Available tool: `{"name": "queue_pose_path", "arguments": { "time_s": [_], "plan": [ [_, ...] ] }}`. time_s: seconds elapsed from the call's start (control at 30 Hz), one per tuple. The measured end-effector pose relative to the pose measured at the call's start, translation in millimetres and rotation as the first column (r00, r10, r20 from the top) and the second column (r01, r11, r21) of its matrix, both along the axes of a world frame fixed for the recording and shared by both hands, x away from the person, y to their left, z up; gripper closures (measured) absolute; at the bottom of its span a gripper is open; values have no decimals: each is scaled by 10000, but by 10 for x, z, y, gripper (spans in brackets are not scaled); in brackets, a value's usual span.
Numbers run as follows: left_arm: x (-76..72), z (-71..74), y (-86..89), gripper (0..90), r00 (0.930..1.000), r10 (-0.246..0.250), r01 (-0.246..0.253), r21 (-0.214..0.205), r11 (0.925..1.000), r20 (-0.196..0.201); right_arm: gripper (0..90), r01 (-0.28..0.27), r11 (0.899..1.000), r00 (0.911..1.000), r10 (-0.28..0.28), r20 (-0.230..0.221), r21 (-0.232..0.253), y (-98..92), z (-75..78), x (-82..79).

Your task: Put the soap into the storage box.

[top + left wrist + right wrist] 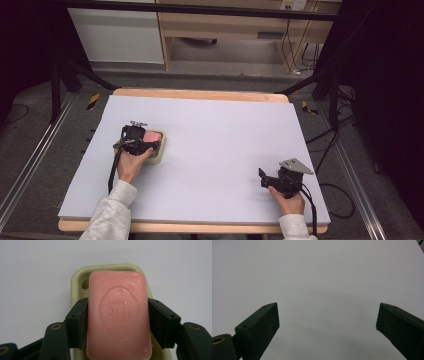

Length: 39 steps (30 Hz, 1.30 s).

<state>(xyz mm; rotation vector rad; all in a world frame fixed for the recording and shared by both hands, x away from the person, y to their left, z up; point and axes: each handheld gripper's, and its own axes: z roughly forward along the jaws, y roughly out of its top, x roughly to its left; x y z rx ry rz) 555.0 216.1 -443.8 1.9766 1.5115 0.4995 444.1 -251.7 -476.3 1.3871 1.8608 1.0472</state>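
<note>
Your left tool [117, 317] was clamped across the long sides of the pink soap [119, 315] over its dish [77, 280], a firm, likely slick bar best squeezed mid-length, while your right tool [327, 325] hung released above the surface [225, 130].

This looks like a lab or a test room made for recording, not a home. In the centre of the high view stands a wooden desk [200, 94] covered with a plain pale sheet [215, 150]. Black frame bars [200, 9] and legs stand around it, with dark curtains [390, 75] at the left and right edges. Cables [330, 145] lie on the grey floor at right. At the top, light wooden furniture [225, 25] stands behind.
</note>
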Motion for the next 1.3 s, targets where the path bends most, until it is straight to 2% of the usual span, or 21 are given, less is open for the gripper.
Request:
{"name": "queue_pose_path", "arguments": {
  "time_s": [0.27,0.63,0.77,0.97,1.3],
  "plan": [
    [6,-14,-14,369,10000,-12,11,146,9999,39,51,4,10000,10000,-4,-15,14,4,1,-1],
    [-1,-27,-23,367,10000,6,-6,126,9999,19,51,-9,10000,10000,9,8,-5,4,1,0],
    [-26,12,-5,361,9996,-79,80,-56,10000,256,51,-24,10000,10000,24,6,-1,6,0,1],
    [-117,125,46,286,9970,-335,344,-119,9993,700,51,-10,10000,10000,10,30,10,5,2,-1],
    [-338,226,142,259,9875,-930,1044,-862,9908,1276,51,71,10000,10000,-71,66,38,-8,11,-3]
  ]
}}
